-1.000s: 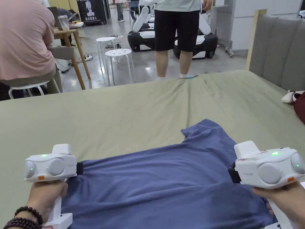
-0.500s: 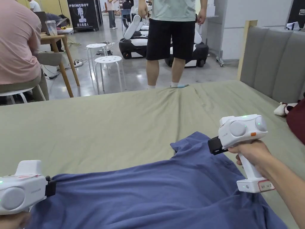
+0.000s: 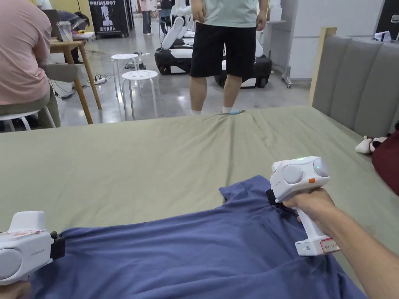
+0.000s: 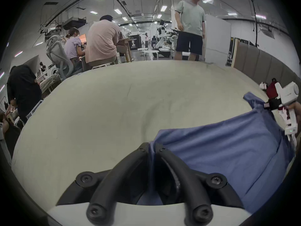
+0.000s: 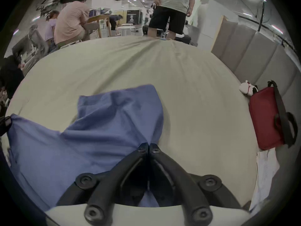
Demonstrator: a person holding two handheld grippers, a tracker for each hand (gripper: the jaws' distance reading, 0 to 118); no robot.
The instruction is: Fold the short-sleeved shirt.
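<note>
A blue short-sleeved shirt [image 3: 195, 253] lies spread across the near part of an olive bed sheet [image 3: 156, 163], with one sleeve [image 3: 249, 187] pointing toward the far side. My left gripper [image 3: 62, 245] sits at the shirt's left corner. In the left gripper view its jaws [image 4: 151, 146] are shut on a pinch of the blue cloth [image 4: 219, 148]. My right gripper [image 3: 269, 196] rests at the base of the sleeve. In the right gripper view its tips [image 5: 149, 145] meet on the shirt's edge [image 5: 97, 131], and the folds run toward them. From the left gripper view the right gripper [image 4: 267, 105] touches the sleeve.
A red bag [image 5: 267, 118] and a small white plush toy [image 3: 366, 145] lie by the grey padded headboard [image 3: 358, 78] on the right. A person stands at the bed's far edge [image 3: 222, 50]. White stools [image 3: 139, 76] and a seated person [image 3: 19, 58] are beyond the bed.
My right gripper left the shirt's right side, moved away from me and came down at the base of the sleeve. The left gripper kept its hold. The head camera shifted.
</note>
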